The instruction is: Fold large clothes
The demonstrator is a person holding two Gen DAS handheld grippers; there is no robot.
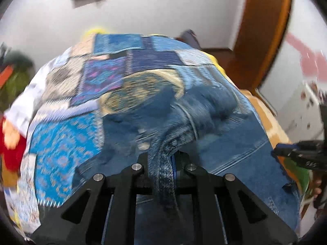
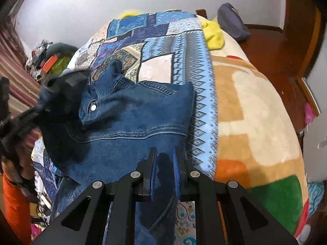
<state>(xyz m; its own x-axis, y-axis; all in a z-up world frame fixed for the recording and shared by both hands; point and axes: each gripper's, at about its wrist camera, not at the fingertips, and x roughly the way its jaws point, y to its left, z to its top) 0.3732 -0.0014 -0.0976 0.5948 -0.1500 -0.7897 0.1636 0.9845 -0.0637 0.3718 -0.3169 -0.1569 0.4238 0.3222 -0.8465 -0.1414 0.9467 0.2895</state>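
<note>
Denim jacket [image 2: 130, 118] edges pinched by left gripper [image 1: 162, 163] and right gripper [image 2: 165, 163].

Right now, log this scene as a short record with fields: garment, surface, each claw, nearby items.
garment: denim jacket, lying partly folded, metal snap button showing
surface: blue patchwork bedspread over a tan patterned blanket on a bed
left claw: shut on a bunched strip of the denim jacket; view blurred
right claw: shut on the jacket's near edge
nearby items: yellow cloth at the far end of the bed, dark bag beside it
</note>
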